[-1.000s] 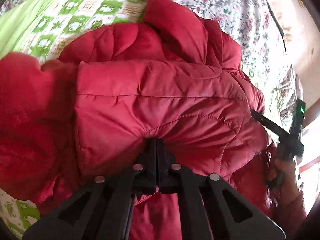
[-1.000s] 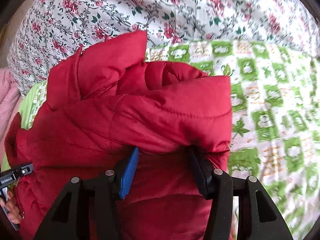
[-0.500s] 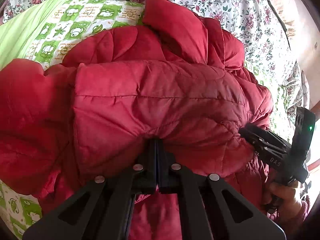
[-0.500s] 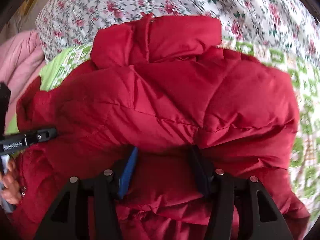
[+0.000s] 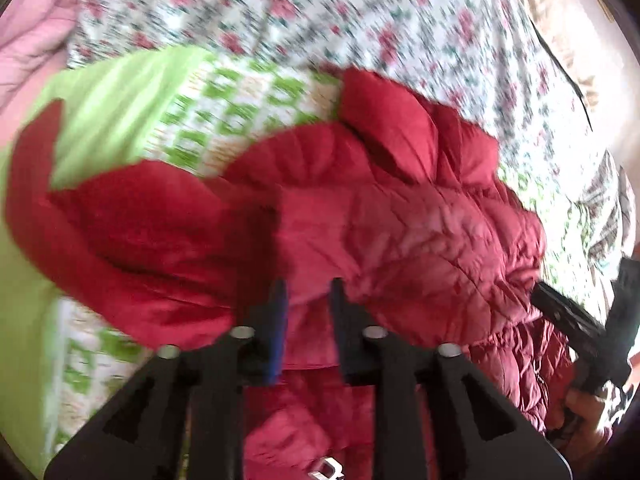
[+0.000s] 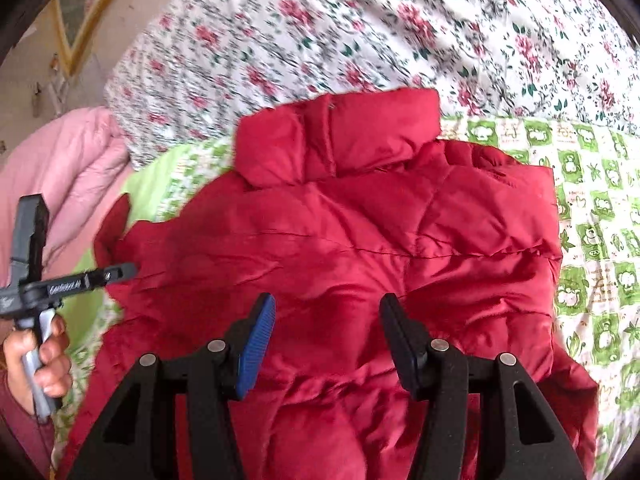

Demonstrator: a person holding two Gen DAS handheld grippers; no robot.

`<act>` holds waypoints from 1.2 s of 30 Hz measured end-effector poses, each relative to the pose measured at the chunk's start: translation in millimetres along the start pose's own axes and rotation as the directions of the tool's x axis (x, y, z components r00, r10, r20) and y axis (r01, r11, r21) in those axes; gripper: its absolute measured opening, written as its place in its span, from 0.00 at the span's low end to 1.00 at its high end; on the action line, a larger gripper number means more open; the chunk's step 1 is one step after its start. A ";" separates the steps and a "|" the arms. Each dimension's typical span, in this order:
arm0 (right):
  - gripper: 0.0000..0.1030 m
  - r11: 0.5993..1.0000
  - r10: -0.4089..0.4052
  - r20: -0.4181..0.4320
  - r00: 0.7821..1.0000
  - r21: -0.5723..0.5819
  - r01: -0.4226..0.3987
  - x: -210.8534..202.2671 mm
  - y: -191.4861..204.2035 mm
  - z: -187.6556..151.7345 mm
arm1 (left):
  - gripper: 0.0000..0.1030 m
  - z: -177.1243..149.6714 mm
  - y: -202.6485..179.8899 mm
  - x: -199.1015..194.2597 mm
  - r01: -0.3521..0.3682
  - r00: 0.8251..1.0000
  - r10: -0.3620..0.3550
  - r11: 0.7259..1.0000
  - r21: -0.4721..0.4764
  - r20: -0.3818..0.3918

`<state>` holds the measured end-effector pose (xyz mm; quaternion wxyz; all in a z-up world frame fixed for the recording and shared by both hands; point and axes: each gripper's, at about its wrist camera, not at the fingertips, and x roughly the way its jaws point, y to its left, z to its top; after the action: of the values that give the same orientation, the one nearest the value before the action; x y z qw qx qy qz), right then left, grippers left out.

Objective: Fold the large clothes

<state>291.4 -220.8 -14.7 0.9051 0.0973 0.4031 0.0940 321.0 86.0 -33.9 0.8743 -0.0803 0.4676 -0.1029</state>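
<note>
**Q:** Floral sheet (image 6: 400, 20) up top, green-check blanket (image 6: 592, 208) under it. Where's your jacket?

**A:** Your red jacket (image 6: 360, 240) lies bunched on the blanket, collar toward the floral sheet. A pink quilt (image 6: 68, 160) sits off to the left.

**Q:** And your grippers?

**A:** Your right gripper (image 6: 327, 320) hangs over the jacket with its fingers spread wide, nothing between them. Your left gripper (image 5: 308, 296) has its fingers narrowly apart at a jacket fold; it's too blurry to tell if they pinch fabric.
</note>
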 end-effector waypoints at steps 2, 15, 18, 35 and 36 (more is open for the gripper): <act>0.54 1.000 0.015 -0.001 1.000 0.001 -0.015 -4.4 7.1 -1.3 | 0.45 4.5 10.0 -10.4 -0.028 0.999 0.028 1.000 -0.014 0.023; 0.60 0.993 0.116 0.019 0.993 0.021 -0.116 -48.3 20.6 -17.3 | 0.49 43.5 100.4 -39.5 -0.166 0.983 0.176 0.973 -0.163 0.053; 0.61 0.992 0.129 0.016 0.992 0.009 -0.129 -56.9 22.9 -22.2 | 0.56 61.7 125.6 -37.8 -0.216 0.972 0.230 0.956 -0.199 0.047; 0.63 0.988 0.145 0.006 0.989 0.060 -0.145 -71.8 15.8 -47.3 | 0.24 126.0 222.1 72.4 -0.503 0.848 0.446 0.848 -0.167 -0.286; 0.63 0.987 0.145 0.007 0.989 0.063 -0.145 -72.6 15.1 -48.1 | 0.10 124.5 223.5 71.2 -0.492 0.854 0.436 0.854 -0.170 -0.285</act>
<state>206.3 -219.5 9.2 0.8929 0.1552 0.3965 0.1465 486.8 289.2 -75.4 0.7951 -0.0553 0.5823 0.1602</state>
